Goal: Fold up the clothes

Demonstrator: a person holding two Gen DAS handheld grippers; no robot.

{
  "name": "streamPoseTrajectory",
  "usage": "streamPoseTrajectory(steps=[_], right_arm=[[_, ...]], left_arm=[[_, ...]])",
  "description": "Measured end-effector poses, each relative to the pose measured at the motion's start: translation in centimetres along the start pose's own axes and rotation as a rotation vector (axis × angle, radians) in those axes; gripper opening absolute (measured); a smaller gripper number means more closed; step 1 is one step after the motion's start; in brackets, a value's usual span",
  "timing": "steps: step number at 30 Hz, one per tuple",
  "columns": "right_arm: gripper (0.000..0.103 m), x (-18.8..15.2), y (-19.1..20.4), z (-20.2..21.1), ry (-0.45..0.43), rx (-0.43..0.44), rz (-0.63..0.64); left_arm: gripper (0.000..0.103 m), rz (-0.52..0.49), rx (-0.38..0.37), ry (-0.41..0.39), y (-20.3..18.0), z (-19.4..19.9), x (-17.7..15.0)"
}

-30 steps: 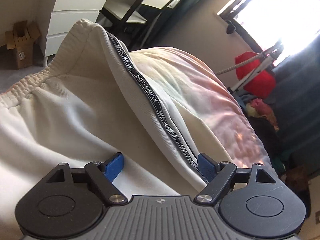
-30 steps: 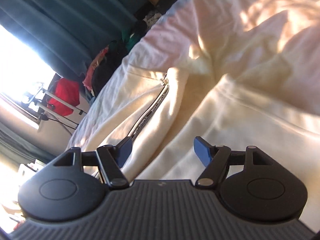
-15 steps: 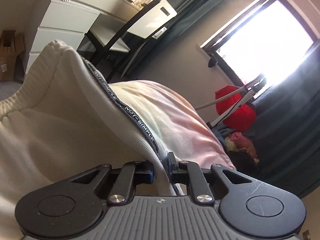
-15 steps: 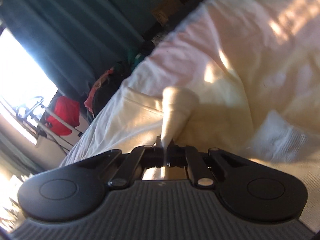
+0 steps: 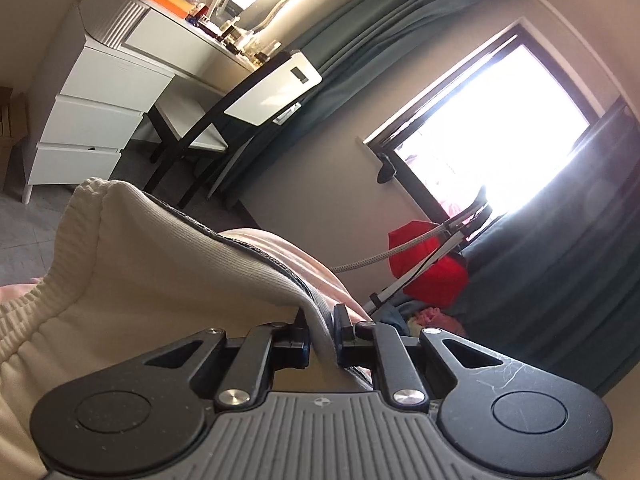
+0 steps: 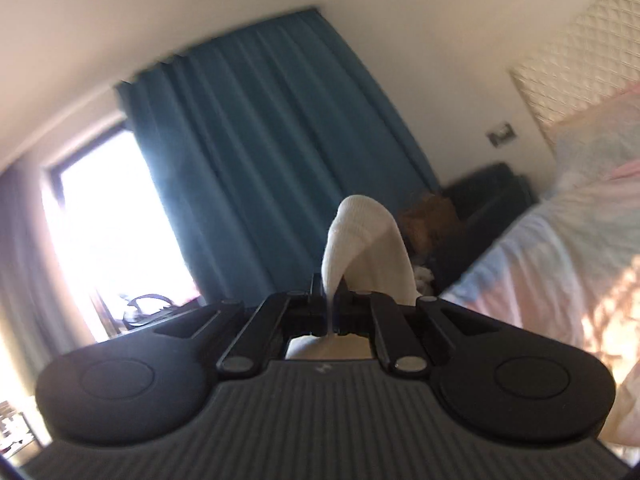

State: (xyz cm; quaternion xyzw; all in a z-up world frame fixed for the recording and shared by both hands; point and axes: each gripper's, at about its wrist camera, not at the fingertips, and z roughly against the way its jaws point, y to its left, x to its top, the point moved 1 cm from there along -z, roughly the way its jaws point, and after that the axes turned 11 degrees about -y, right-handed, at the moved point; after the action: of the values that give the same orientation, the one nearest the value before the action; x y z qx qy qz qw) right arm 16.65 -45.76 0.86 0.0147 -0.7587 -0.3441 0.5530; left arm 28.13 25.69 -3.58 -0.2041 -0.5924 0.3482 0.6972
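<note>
A cream ribbed garment [image 5: 168,276] with a dark lettered side stripe and an elastic waistband fills the lower left of the left wrist view. My left gripper [image 5: 322,330] is shut on its striped edge and holds it lifted off the pink bedspread [image 5: 280,252]. In the right wrist view my right gripper [image 6: 330,300] is shut on another fold of the cream garment [image 6: 364,240], which stands up in a peak above the jaws. Most of the garment hangs below both views.
A white drawer unit [image 5: 96,112] and a black-framed chair [image 5: 224,112] stand to the far left. A red bag [image 5: 428,256], a clothes pile and teal curtains [image 6: 272,168] lie by the bright window. The pastel bed [image 6: 560,264] and a quilted headboard [image 6: 580,80] are at right.
Both grippers went from open over the garment to shut on it, then rose and tilted up, lifting the cloth off the bed. The views now face the room rather than the bedspread.
</note>
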Motion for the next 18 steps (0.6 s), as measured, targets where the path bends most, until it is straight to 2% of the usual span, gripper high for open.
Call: streamPoseTrajectory(steps=[2,6,16,18], right_arm=[[0.006,-1.8,0.0,-3.9,0.070,-0.068,0.001],[0.006,-8.1,-0.4,-11.6,0.201,-0.191,0.062],[0.007,-22.1,-3.1,-22.5,0.363,-0.325,0.200],[0.010,-22.7,-4.0,-22.7,0.388,-0.305,0.176]], left_arm=[[0.012,-0.044,0.031,0.017,-0.4,-2.3,-1.0],[0.013,-0.132,0.093,0.051,-1.1,-6.9,-3.0],[0.021,-0.351,0.245,0.136,-2.9,-18.1,-8.0],[0.024,-0.403,0.215,0.129,-3.3,-17.5,-8.3]])
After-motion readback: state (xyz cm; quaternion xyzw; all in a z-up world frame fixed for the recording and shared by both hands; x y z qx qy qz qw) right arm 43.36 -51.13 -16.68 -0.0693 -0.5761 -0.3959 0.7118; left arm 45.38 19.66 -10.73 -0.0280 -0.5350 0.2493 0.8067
